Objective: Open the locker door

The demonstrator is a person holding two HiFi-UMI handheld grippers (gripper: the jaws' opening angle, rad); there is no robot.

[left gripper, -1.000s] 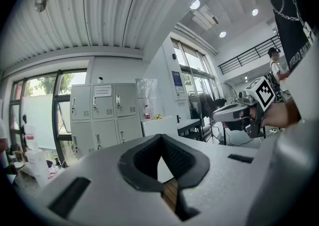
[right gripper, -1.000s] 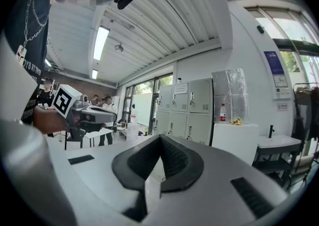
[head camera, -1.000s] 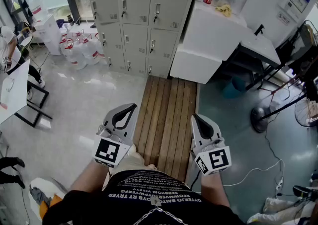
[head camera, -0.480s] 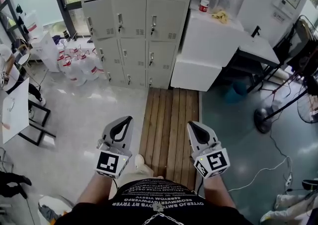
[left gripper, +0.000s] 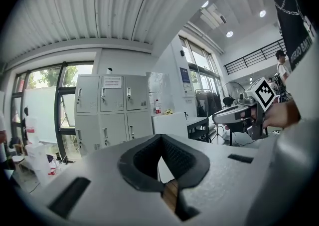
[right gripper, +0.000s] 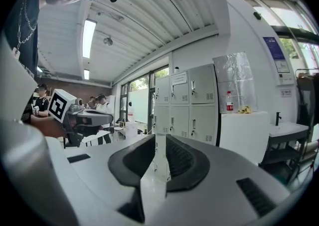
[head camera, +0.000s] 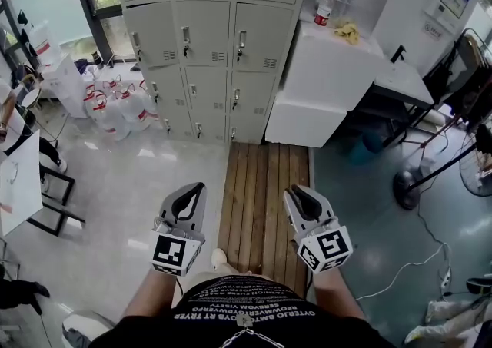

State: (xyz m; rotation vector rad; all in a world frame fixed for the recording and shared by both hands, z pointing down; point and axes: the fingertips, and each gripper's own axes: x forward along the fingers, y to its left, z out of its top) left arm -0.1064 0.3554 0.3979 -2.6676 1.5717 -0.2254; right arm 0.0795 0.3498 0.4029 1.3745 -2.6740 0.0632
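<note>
The grey locker bank (head camera: 211,39) stands ahead, all its doors closed, each with a small handle. It also shows in the left gripper view (left gripper: 112,115) and the right gripper view (right gripper: 187,105). Both grippers are held side by side, well short of the lockers and pointing at them. My left gripper (head camera: 197,187) (left gripper: 160,140) has its jaws meeting at the tip and holds nothing. My right gripper (head camera: 292,191) (right gripper: 160,137) has just been opening; a narrow slit shows between its jaws, with nothing in it.
A wooden slat walkway (head camera: 265,185) leads to the lockers. Beside them on the right stands a white cabinet (head camera: 323,70) with a bottle (head camera: 325,7) on it. Water jugs (head camera: 115,104) crowd the floor at the left. A fan (head camera: 403,185) and cables lie right.
The person and both grippers have moved toward the lockers, which now look closer. The right gripper's jaws have parted slightly.
</note>
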